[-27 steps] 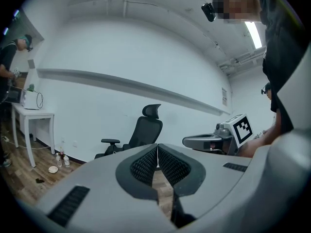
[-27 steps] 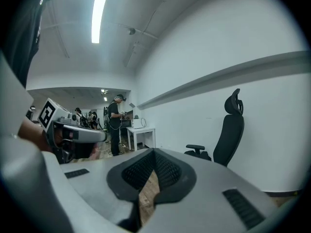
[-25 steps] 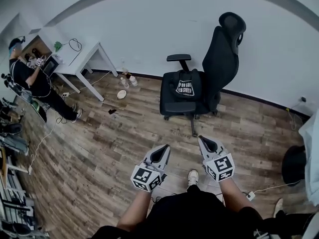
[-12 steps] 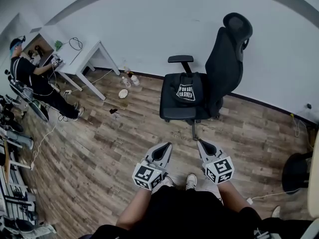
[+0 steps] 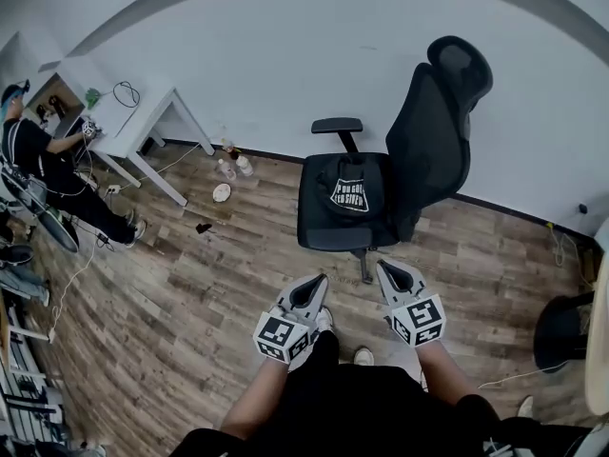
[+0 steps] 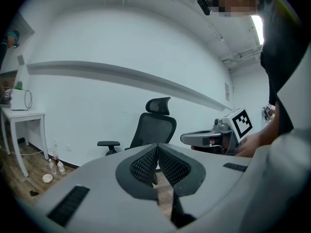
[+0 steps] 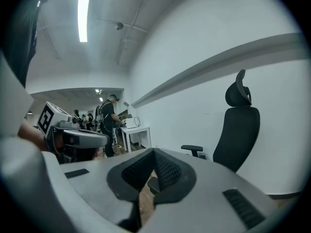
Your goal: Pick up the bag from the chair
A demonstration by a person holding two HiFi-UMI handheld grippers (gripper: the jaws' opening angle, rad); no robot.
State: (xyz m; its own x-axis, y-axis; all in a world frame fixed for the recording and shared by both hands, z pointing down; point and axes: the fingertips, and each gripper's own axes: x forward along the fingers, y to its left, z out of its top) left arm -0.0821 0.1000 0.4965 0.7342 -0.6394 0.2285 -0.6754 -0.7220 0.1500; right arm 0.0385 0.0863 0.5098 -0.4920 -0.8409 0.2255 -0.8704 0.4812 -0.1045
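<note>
A black bag point(image 5: 348, 190) with white print lies on the seat of a black office chair point(image 5: 433, 131) by the white wall. Both grippers hover low in front of the person, short of the chair's front edge and apart from the bag. My left gripper point(image 5: 314, 281) is shut with nothing in it, and my right gripper point(image 5: 385, 268) is likewise shut and empty. In the left gripper view the chair point(image 6: 156, 123) rises behind the closed left gripper point(image 6: 157, 147), which hides the seat. The right gripper view shows the chair point(image 7: 239, 130) beyond the closed right gripper point(image 7: 153, 152).
A white table point(image 5: 143, 114) stands at the far left with a person point(image 5: 38, 160) at it. Small bottles point(image 5: 235, 165) and a plate point(image 5: 222, 192) sit on the wooden floor near the wall. A dark round base point(image 5: 559, 327) is at the right, with cables on the floor.
The person has stepped nearer the chair, which now sits closer and more central. Both grippers stay shut and keep their place before the body.
</note>
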